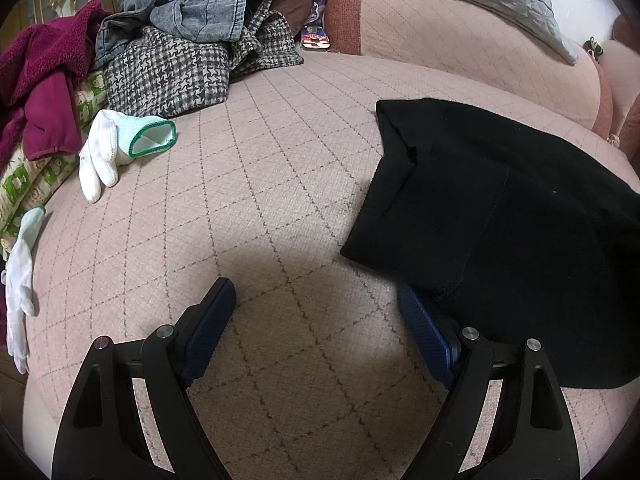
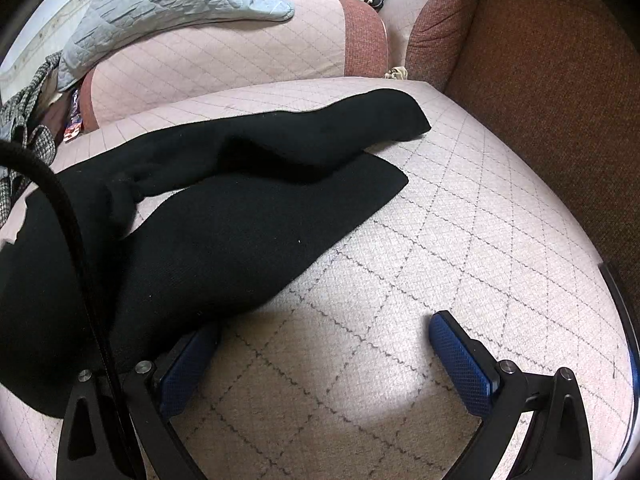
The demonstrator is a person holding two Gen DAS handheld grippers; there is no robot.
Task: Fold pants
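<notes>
Black pants [image 1: 500,216] lie spread on a pink quilted sofa seat [image 1: 260,200]. In the left wrist view the waist end is at the right, its corner beside my right finger. My left gripper [image 1: 316,300] is open and empty, just left of the waist. In the right wrist view the two legs of the pants [image 2: 224,200] stretch away to the upper right, slightly apart. My right gripper [image 2: 326,328] is open and empty, with its left finger at the edge of the nearer leg.
A heap of clothes [image 1: 172,56] lies at the back left with a maroon robe [image 1: 44,72] and two white gloves [image 1: 108,148]. A grey quilt [image 2: 168,4] hangs over the sofa back. A brown armrest [image 2: 540,80] bounds the right. A black cable [image 2: 76,240] crosses the left.
</notes>
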